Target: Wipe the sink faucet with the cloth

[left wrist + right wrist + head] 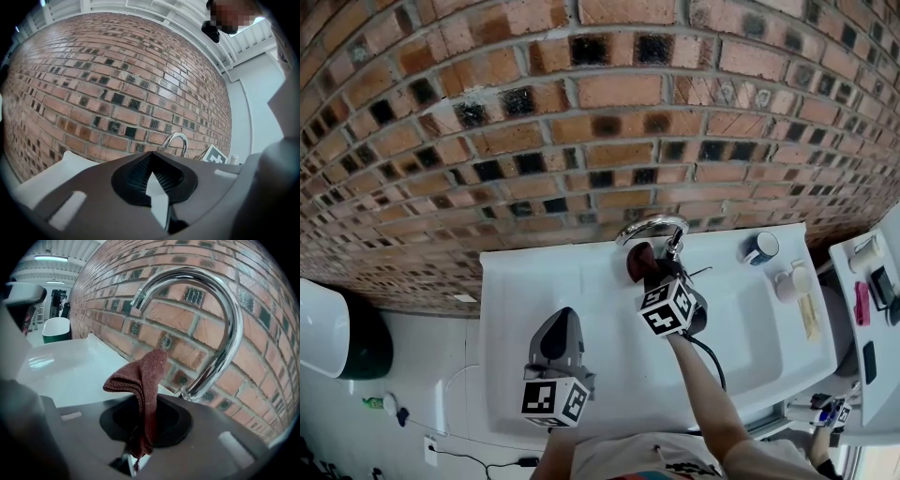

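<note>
Right gripper [652,269] clamps the maroon cloth [140,380] just beside the faucet [220,324]; left gripper [561,328] (jaws together, empty) sits farther back

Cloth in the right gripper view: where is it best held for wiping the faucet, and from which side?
Grip the cloth by its bunched lower end, as the right gripper does now, coming from the basin side. Its folded top then stands free past the jaws, beside the faucet neck, so fabric rather than jaws likely meets the chrome.
</note>
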